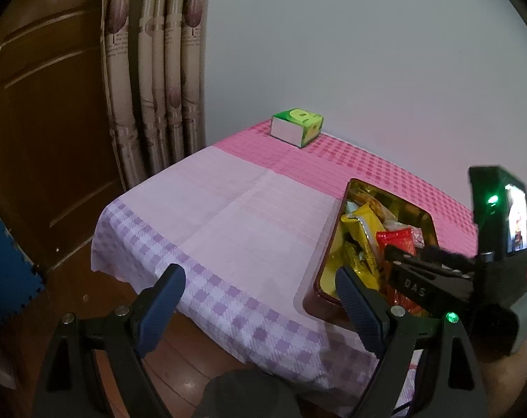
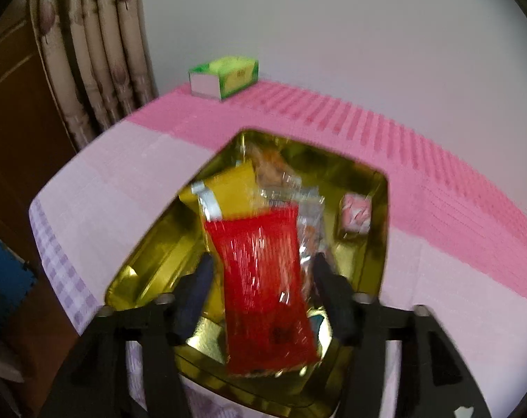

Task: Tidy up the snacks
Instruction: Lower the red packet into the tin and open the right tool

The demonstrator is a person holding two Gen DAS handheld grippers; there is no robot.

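Note:
A tin (image 2: 385,216) with a gold inside stands on the checked tablecloth (image 2: 124,174) and holds several snack packets. My right gripper (image 2: 263,278) hangs over its near end. A red packet (image 2: 267,296) lies blurred between its fingers, and the pads stand apart from the packet's sides. Behind it lie a yellow packet (image 2: 228,188), a clear packet of orange snacks (image 2: 267,167) and a pink-and-white sweet (image 2: 355,214). In the left wrist view, my left gripper (image 1: 260,310) is open and empty at the table's front edge, left of the tin (image 1: 333,240). The right gripper (image 1: 409,254) reaches into the tin there.
A green tissue box (image 1: 296,127) sits at the table's far corner by the white wall. Curtains (image 1: 152,87) and a wooden door (image 1: 47,122) stand to the left. A blue foam mat (image 1: 6,261) lies on the floor beyond the table's left edge.

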